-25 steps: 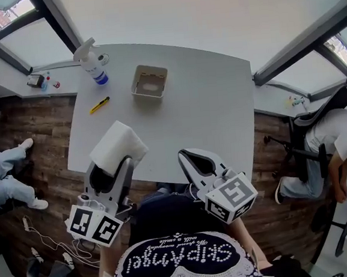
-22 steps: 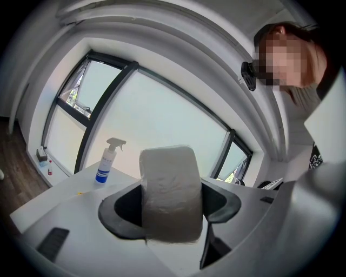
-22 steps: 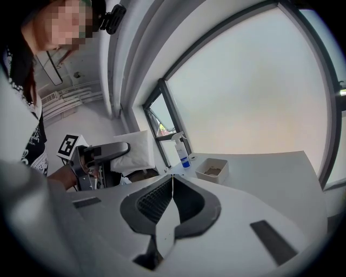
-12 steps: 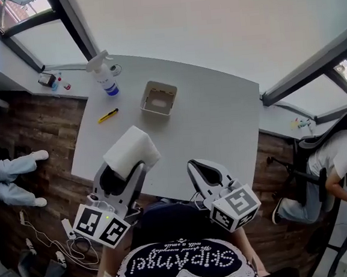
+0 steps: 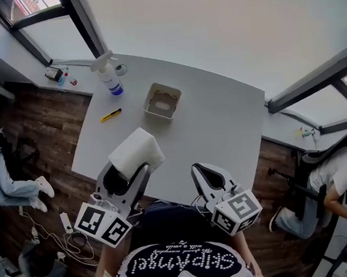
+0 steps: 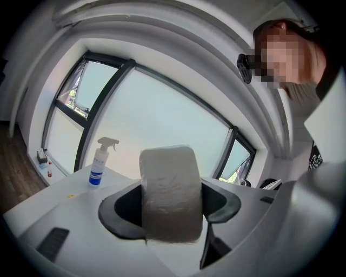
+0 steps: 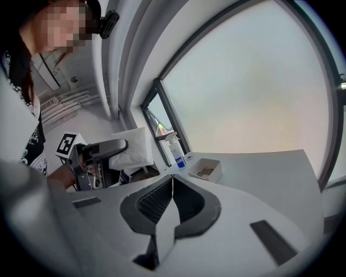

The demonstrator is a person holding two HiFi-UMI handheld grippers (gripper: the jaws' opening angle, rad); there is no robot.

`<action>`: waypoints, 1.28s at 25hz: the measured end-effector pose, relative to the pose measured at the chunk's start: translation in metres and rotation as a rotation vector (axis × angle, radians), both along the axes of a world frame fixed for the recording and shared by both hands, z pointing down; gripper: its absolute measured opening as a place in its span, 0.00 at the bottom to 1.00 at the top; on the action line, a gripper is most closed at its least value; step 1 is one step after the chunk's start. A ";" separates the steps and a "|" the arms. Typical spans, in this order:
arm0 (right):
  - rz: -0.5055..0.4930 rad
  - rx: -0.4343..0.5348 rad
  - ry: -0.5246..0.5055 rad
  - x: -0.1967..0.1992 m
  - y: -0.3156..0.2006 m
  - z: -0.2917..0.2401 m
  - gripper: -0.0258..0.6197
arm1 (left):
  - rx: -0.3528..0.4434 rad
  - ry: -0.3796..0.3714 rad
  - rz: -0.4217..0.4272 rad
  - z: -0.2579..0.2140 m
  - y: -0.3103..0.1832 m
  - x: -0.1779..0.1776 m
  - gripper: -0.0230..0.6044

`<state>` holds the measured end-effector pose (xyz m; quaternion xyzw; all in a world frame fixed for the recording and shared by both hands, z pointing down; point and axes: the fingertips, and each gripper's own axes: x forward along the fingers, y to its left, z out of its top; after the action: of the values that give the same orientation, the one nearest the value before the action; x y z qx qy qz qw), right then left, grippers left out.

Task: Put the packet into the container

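The jaws of the left gripper [image 6: 170,210] are shut on the packet [image 6: 168,178], a soft white pack in clear wrap. They press it from both sides near its lower half, and its top stands out above them. The jaws of the right gripper [image 7: 172,186] are fully together, with nothing between them.

In the head view, the packet is held in the air over the near edge of the desk [image 5: 221,130]. The right gripper hangs beside it at the same edge, idle.

The container [image 5: 162,101], a small open tray, stands further in on the desk, well apart from the packet. Something brownish lies on its bottom, too small to name. Near it are a spray bottle [image 5: 111,77] and a small yellow tool [image 5: 111,115].

I judge that the step in hand is the carry: the packet is gripped and lifted, but not yet over the container. The next move calls for bringing the left gripper forward until the packet is above the open top, then lowering it and opening the jaws. The packet looks bulky against the tray, so it probably must go in straight and centred.
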<state>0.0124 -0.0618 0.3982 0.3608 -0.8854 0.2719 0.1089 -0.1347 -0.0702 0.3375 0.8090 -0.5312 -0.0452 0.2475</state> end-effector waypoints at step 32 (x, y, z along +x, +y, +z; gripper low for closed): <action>0.069 -0.025 0.025 -0.009 -0.015 0.007 0.06 | 0.078 -0.156 0.045 -0.002 -0.043 -0.022 0.49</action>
<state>0.0033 -0.0764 0.4055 0.3931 -0.8676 0.2821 0.1148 -0.1569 -0.1134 0.3352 0.8309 -0.5283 0.0029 0.1748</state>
